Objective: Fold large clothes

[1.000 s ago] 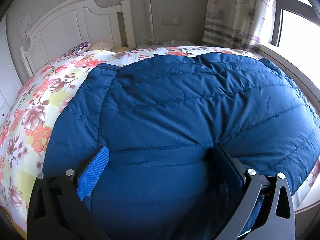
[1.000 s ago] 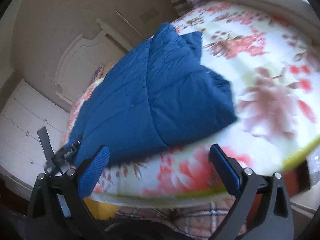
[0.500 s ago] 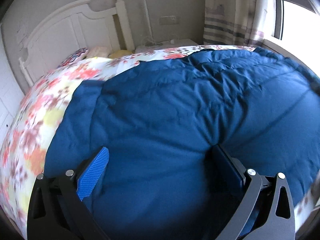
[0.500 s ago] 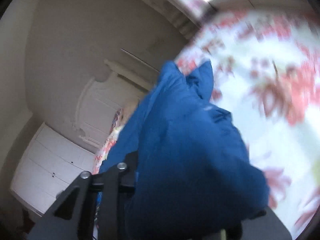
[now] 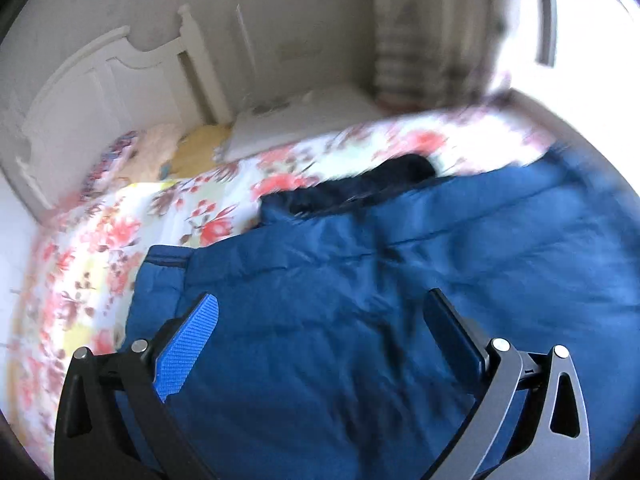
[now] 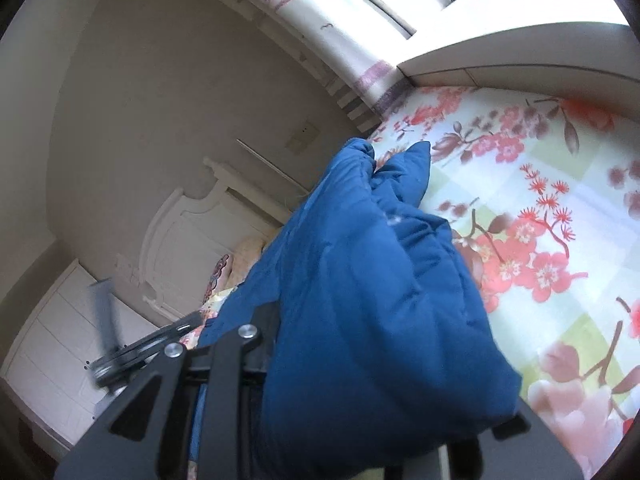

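Observation:
A large blue padded jacket [image 5: 400,300] lies on a flowered bedsheet [image 5: 100,248]. My left gripper [image 5: 320,328] is above its near part, jaws wide apart, with jacket fabric bulging up between the fingers; the view is blurred. In the right wrist view the jacket [image 6: 372,300] is bunched and lifted off the flowered sheet [image 6: 540,200]. My right gripper [image 6: 360,420] is buried in that fabric; its fingertips are hidden, so whether it grips is unclear.
A white headboard [image 5: 100,92] and pillows [image 5: 160,148] stand at the far end of the bed. A white nightstand [image 5: 304,116], a curtain [image 5: 420,28] and a window [image 5: 580,20] are behind. A white cabinet [image 6: 52,340] is on the left.
The right gripper moved into the jacket's edge and lifted a bunch of it off the sheet. The left view rose and shifted, showing more sheet, and the jacket's far side has drawn in.

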Demonstrator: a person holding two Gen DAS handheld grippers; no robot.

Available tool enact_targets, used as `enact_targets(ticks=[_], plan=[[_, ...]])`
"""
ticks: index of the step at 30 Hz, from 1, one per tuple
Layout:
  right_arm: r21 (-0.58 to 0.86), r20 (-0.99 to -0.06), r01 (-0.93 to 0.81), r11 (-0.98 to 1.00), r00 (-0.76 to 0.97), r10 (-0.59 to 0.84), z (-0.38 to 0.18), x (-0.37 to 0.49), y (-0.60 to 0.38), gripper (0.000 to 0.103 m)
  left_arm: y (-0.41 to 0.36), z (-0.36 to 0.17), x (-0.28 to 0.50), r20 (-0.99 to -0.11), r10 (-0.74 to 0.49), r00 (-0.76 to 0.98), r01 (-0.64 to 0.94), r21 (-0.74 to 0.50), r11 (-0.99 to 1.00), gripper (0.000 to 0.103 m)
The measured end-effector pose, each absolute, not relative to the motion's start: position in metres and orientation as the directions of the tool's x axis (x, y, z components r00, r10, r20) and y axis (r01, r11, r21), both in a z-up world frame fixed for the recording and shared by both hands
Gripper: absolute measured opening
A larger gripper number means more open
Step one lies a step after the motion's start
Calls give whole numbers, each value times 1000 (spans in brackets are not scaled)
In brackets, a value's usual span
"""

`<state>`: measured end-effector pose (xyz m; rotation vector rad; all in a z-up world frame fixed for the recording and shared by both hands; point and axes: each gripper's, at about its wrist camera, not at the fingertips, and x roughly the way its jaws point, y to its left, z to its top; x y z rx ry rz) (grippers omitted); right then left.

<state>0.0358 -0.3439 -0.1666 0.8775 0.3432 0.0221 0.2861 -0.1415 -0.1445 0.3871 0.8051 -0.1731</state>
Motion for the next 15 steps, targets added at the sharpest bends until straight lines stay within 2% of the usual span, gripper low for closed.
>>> enact_targets(ticks=[1,2,7,9,10,11,13,15], plan=[[750,-286,121,650,945,155,-164,37,-343,23,-142,-160,295,-761,12,649,298,269,916,99],[741,-286,118,661,946,152,-159,36,-341,23,-136,-169,301,-784,-25,621,308,215,927,99],[664,-300,119,738,947,116,-136,36,-327,23,-101,-136,237,-706,-181,685,359,112,926,98],[634,-306,129,763,947,95,-127,40,-321,23,-91,-132,201,-680,-237,694,408,99,908,98],[617,-306,132,776,948,82,-121,43,-317,23,-93,-144,180,-698,-272,662,462,94,882,98],[600,-304,134,789,950,70,-115,45,-311,23,-98,-157,171,-714,-275,644,495,114,862,98],[550,-295,117,827,953,62,-97,52,-294,24,-97,-180,158,-675,-256,692,490,178,854,99],[450,-292,88,889,955,53,-75,60,-262,24,-85,-183,156,-683,-292,670,505,130,853,98]])
